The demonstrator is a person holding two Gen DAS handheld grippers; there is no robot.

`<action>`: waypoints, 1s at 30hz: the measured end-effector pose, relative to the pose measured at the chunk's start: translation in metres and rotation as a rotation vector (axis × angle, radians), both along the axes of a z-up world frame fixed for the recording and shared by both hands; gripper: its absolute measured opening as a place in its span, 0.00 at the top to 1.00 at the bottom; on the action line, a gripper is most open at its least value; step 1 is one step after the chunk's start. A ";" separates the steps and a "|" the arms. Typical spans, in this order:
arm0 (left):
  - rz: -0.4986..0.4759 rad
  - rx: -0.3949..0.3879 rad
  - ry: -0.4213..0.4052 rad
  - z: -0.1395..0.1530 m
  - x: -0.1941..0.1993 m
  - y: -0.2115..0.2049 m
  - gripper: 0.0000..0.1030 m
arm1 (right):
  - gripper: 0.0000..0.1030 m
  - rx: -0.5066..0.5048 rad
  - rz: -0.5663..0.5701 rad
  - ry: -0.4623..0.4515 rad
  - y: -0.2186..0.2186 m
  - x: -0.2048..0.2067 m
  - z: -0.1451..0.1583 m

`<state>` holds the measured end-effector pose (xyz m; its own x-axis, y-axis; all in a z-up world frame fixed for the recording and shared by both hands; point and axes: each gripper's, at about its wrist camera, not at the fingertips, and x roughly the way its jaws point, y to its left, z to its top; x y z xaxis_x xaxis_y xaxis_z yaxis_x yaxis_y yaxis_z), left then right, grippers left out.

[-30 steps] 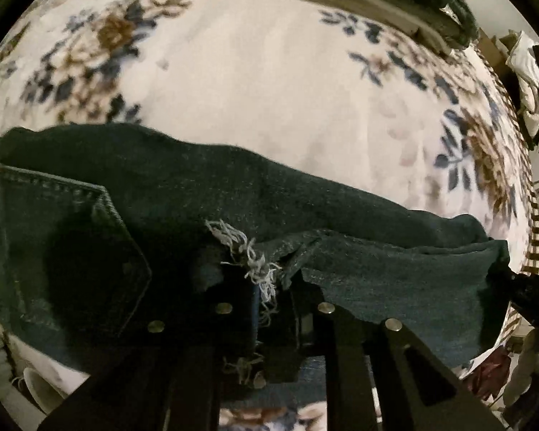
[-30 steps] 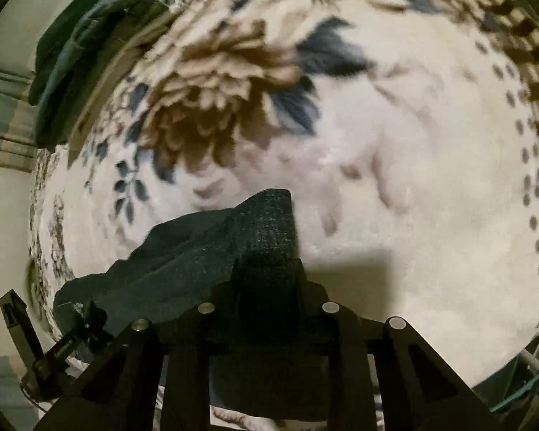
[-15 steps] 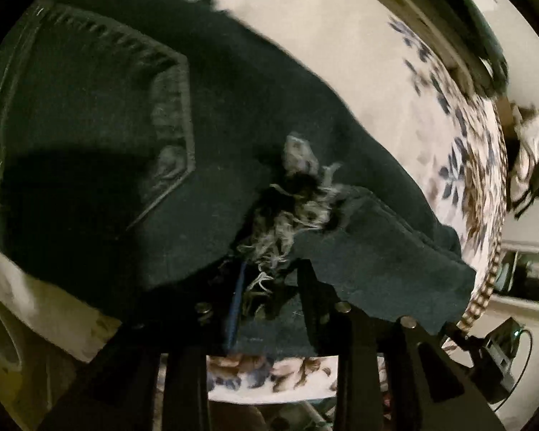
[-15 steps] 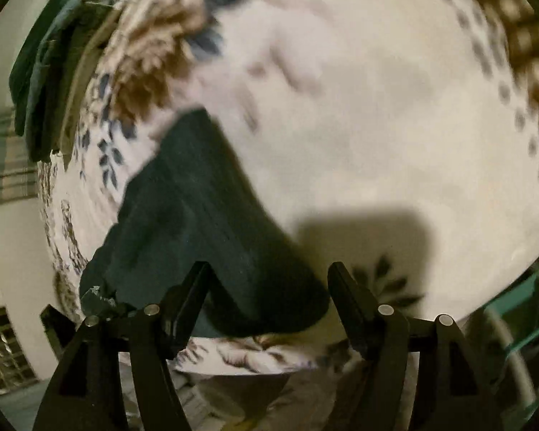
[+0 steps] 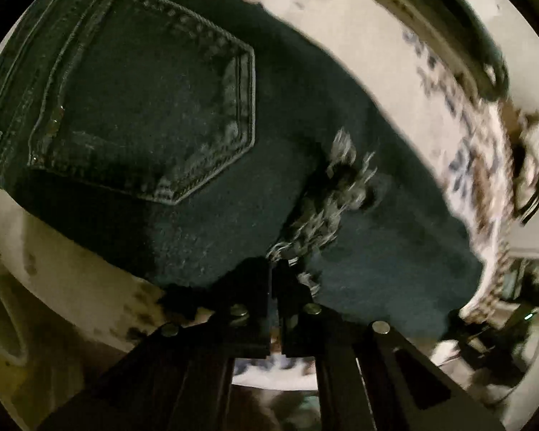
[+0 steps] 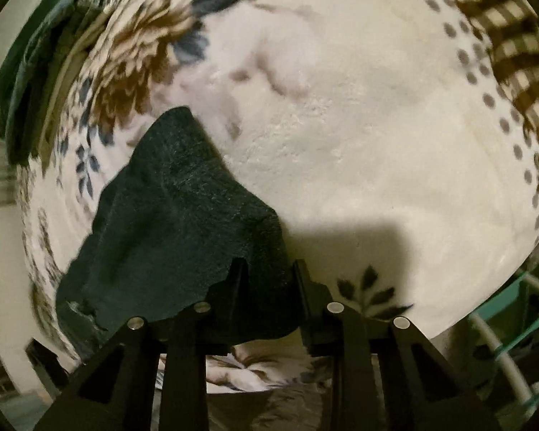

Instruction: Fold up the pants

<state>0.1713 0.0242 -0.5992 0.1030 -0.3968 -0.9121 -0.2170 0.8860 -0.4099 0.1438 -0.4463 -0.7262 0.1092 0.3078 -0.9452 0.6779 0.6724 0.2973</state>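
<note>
Dark denim jeans lie folded on the floral blanket, back pocket up, with a frayed hem laid across the middle. My left gripper is shut, its tips together at the near edge of the denim beside the frayed threads; I see no cloth pinched between them. In the right wrist view a bunched fold of the jeans runs in from the left. My right gripper straddles the end of that fold. Its jaws are closing with the cloth between them, and the fingers are still spread.
A stack of folded clothes sits at the far edge of the blanket, also seen as the stack. A brown checked cloth borders the right. A green and white frame stands off the bed's near right.
The left gripper let go of the frayed hem, slid towards the pocket end and closed. The right gripper released the fold, spread wide, then narrowed around the fold's end.
</note>
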 end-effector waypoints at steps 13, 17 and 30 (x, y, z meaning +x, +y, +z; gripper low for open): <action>-0.118 0.081 0.004 -0.016 0.020 -0.060 0.51 | 0.10 -0.116 0.199 -0.070 0.061 0.028 0.049; -0.105 0.005 0.008 -0.002 0.017 -0.052 0.49 | 0.06 -0.103 0.230 -0.104 0.084 0.036 0.053; 0.563 -0.184 -0.166 0.019 -0.030 0.149 0.28 | 0.06 0.047 0.375 -0.183 0.184 0.062 0.058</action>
